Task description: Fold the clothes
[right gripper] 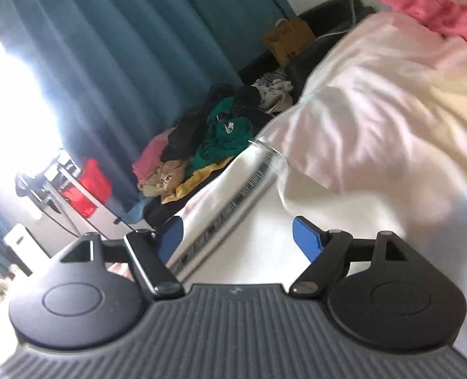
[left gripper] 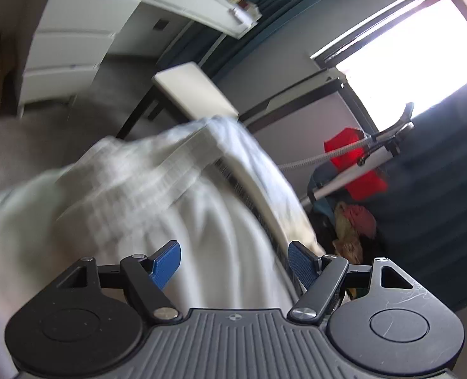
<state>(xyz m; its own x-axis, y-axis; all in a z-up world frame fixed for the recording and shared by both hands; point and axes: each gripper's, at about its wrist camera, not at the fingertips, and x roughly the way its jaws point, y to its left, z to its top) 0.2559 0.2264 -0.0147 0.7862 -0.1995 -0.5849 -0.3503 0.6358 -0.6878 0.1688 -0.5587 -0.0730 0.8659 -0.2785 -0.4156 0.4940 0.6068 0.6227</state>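
In the left wrist view a pale, faintly checked garment (left gripper: 129,170) lies blurred and crumpled on the white bedding (left gripper: 221,240), ahead and left of my left gripper (left gripper: 235,263). That gripper stands open, blue pads wide apart, with only bedding showing below the gap. In the right wrist view my right gripper (right gripper: 238,238) is open too, above the white bedding (right gripper: 375,110) and a grey printed band (right gripper: 243,195) along the bed's edge. Neither gripper holds any cloth. A pink garment (right gripper: 432,9) lies at the far top right of the bed.
Beside the bed a dark bench carries a pile of clothes (right gripper: 224,139) in green, black, pink and yellow, with a brown paper bag (right gripper: 290,38) behind. Teal curtains (right gripper: 123,47) hang by a bright window (left gripper: 407,53). A white stool (left gripper: 195,88), white drawers (left gripper: 66,50) and a red item (left gripper: 353,164) stand around.
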